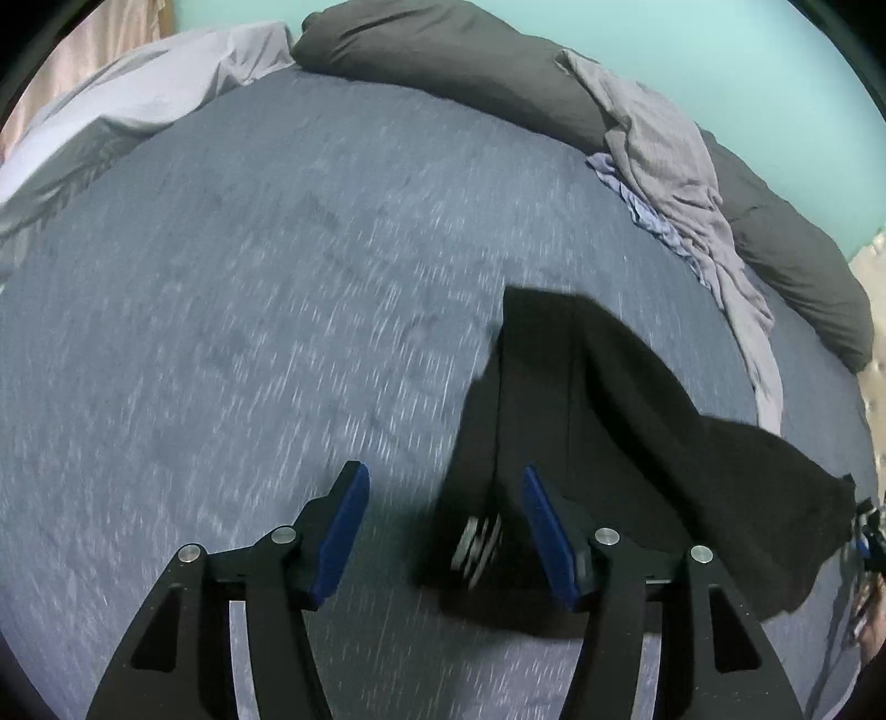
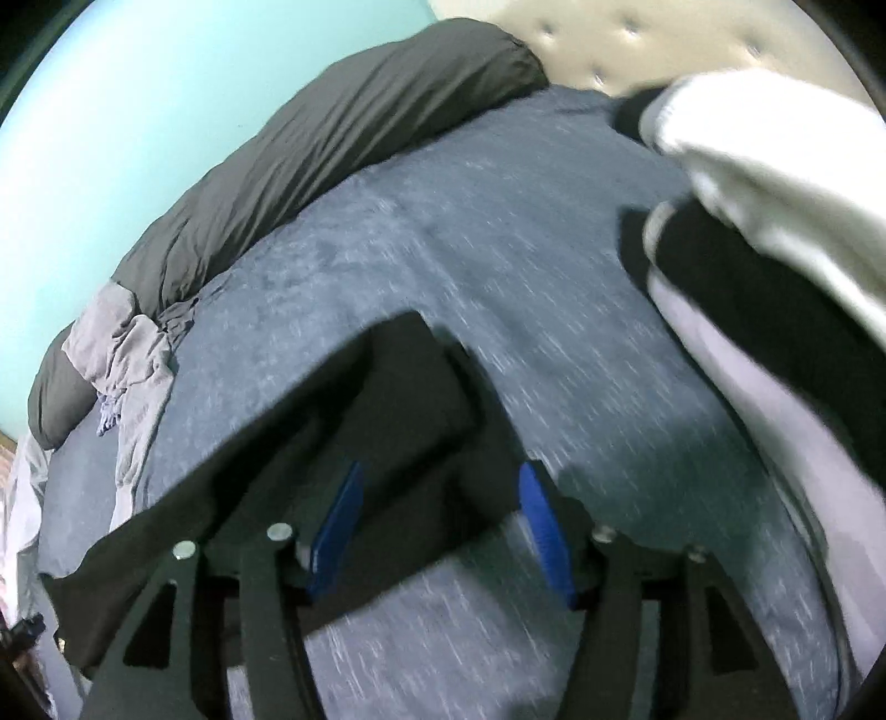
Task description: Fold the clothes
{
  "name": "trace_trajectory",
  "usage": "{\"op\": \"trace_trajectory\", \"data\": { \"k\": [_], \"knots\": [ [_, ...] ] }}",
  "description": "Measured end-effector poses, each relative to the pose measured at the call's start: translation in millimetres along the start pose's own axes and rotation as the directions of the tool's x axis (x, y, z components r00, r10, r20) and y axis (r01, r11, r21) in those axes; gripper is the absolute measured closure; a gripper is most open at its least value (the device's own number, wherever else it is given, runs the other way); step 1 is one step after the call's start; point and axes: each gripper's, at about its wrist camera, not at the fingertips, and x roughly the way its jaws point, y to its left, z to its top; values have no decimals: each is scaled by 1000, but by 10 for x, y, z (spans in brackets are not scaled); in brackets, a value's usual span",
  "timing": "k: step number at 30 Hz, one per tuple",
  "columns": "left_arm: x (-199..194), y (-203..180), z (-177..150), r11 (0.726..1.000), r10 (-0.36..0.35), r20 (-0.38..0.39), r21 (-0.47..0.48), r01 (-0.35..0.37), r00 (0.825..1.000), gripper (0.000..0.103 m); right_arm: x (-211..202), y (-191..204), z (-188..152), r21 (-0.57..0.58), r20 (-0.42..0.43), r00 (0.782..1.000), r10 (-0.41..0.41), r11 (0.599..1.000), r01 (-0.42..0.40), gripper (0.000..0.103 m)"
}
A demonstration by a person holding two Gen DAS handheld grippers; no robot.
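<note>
Fingers [image 1: 354, 520] of both grippers spread apart, gripping nothing, over one black garment [image 1: 620, 443] on blue bedsheet [image 1: 277, 277].

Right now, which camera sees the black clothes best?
The left wrist view: the black garment lies mostly unblocked on the bed. In the right wrist view it is blurrier and partly hidden behind the open right gripper.

We're in a bedroom at home. A bed [image 1: 277, 266] in a blue-grey sheet fills the view, dark duvet [image 2: 310, 149] bunched along a turquoise wall [image 2: 138, 99], tufted headboard [image 2: 637, 39] behind
</note>
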Motion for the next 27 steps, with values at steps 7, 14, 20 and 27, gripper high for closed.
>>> {"op": "trace_trajectory", "data": {
  "k": [7,14,20,27],
  "knots": [
    [120,103,-282,997,-44,-17,-60,43,999,38,42,93,-13,4,-2,998,62,998,-62,43],
    [213,78,-365,997,-47,-13,-54,47,999,38,308,289,11,-11,-23,997,79,997,-80,43],
    [255,69,-409,998,-48,-10,-47,47,999,36,574,279,27,9,-17,1000,23,1000,-23,56],
    [222,48,-431,999,-21,-3,-38,20,1000,33,356,355,63,-31,78,997,9,999,-7,99]
  ]
}}
